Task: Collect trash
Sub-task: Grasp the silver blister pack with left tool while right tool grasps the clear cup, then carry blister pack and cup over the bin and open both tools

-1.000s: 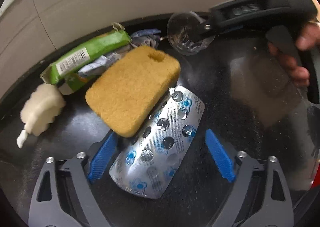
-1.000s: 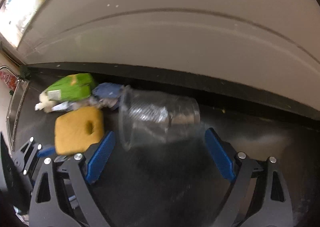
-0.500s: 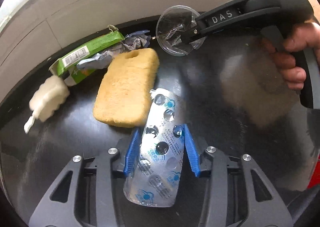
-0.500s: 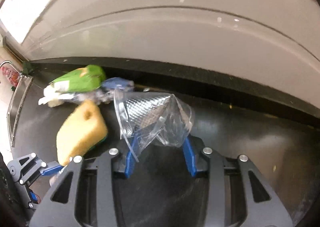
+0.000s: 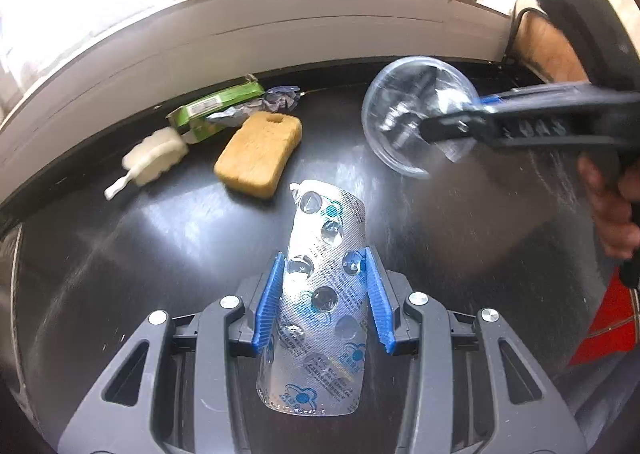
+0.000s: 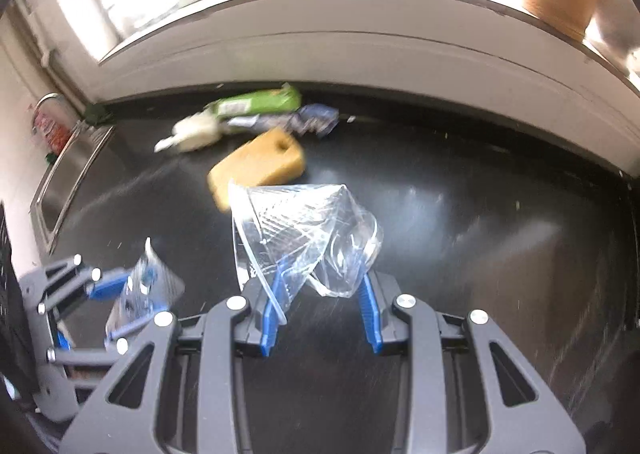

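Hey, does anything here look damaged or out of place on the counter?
Yes. The clear plastic cup in the right gripper is crushed, its wall creased and folded. The blister pack in the left gripper has empty, punctured pockets. A yellow sponge lies among wrappers by the wall.

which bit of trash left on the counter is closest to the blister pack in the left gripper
The yellow sponge. It lies just beyond the tip of the blister pack; the green wrapper and white scrubber sit farther back by the wall.
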{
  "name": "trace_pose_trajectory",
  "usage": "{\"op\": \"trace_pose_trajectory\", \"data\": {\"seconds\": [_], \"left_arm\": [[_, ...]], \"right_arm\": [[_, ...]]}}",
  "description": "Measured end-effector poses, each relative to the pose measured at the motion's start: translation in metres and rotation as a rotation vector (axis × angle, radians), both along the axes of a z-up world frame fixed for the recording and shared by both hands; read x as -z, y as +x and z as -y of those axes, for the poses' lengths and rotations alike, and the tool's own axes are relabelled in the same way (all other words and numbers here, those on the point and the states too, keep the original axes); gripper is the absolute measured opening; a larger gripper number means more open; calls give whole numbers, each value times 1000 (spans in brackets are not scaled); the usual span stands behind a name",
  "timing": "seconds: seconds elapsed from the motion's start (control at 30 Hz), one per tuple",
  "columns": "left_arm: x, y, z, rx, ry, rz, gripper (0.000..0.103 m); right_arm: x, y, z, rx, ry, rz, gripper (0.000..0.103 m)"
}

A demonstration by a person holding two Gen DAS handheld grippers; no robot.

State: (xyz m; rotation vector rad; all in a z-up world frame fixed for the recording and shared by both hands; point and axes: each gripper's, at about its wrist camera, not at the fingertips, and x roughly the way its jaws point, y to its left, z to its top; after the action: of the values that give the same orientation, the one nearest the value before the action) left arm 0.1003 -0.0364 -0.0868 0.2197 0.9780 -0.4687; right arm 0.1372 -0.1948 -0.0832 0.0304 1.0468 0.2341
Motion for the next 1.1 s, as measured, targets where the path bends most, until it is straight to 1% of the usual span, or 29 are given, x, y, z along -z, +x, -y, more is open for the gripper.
{"op": "trace_pose_trajectory", "data": {"seconds": [0.17,0.3,0.4,0.53,0.6,0.67,0.73,0.77,0.8,0.83,0.9,0.97,1.07,1.1], "left_arm": [[-7,-24,-19,-34,-1,9,40],[-15,-38,-38,-70,-5,38,40],[-22,-46,-59,-117,-6,56,40],[-38,-63,-107,-237,-13,91,40],[-44,-73,-133,-306,-11,101,40],[-48,-90,-168,-398,-7,111,41],[-49,-109,-204,-493,1,109,41],[-49,-123,-226,-553,10,107,41],[-48,-131,-238,-586,15,104,41],[-45,-147,-260,-647,26,95,41],[-38,-173,-291,-736,43,79,41],[-26,-209,-329,-839,58,51,41],[-4,-254,-370,-958,78,1,41],[6,-273,-385,-1002,72,-19,41]], "right_arm": [[-8,-37,-16,-17,-5,-2,35],[-15,-49,-34,-37,-8,14,35],[-24,-55,-58,-83,-12,40,35],[-31,-61,-106,-186,-9,68,35],[-32,-64,-143,-262,-1,73,35],[-33,-68,-184,-351,9,69,36],[-31,-75,-224,-437,31,56,36],[-28,-81,-251,-496,45,38,36],[-25,-86,-271,-538,52,27,36],[-21,-93,-294,-588,58,15,36],[-10,-111,-340,-690,61,-14,36],[3,-130,-386,-787,57,-49,36],[23,-163,-447,-916,43,-102,36],[28,-172,-464,-949,37,-114,36]]}}
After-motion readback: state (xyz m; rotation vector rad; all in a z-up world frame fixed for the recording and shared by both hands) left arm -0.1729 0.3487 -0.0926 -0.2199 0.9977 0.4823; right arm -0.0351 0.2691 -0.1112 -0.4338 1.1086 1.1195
